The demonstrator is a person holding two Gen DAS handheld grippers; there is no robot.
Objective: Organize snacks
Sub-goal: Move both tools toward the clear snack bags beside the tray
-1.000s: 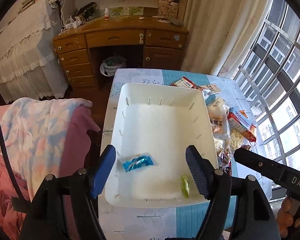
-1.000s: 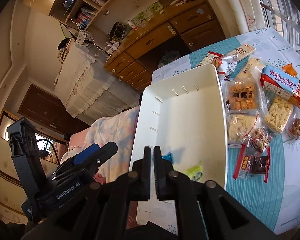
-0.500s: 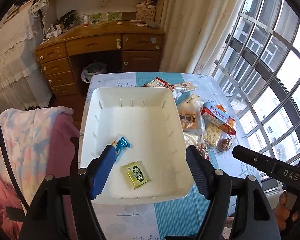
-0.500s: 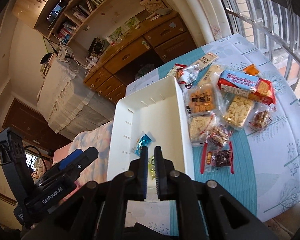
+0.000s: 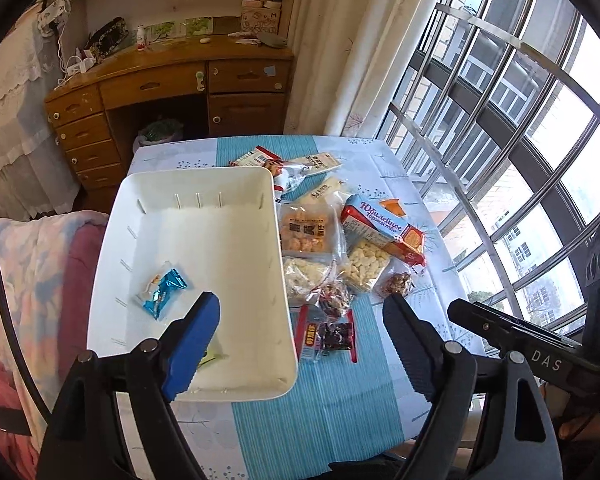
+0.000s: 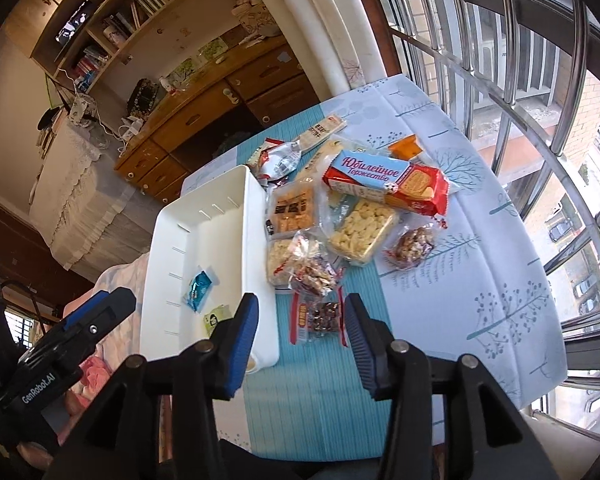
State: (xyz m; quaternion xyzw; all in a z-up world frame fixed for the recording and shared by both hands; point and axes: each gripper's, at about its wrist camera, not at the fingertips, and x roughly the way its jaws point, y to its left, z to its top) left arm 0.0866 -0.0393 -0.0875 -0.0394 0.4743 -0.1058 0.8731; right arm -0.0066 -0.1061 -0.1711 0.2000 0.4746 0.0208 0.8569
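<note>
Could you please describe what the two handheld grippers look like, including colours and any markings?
Both are black, with angled arms, silver pivot bolts and ribbed finger pads. The left gripper has one blue and one black pad and white "GenRobot.AI" lettering; the right gripper has blue pads and white "DAS" lettering.

A bedroom at home is being shown: a wooden desk (image 5: 172, 80) at 11 o'clock, bookshelves (image 6: 112, 20) above, a blanket (image 5: 32, 272) at 9 o'clock.

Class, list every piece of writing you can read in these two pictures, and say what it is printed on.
"Юбилейное Торжество": red and blue biscuit pack.
"GenRobot.AI": body of the left hand-held gripper.
"DAS": body of the right hand-held gripper.
Print on the other snack wrappers, including the red-edged packet, is too small to read.
</note>
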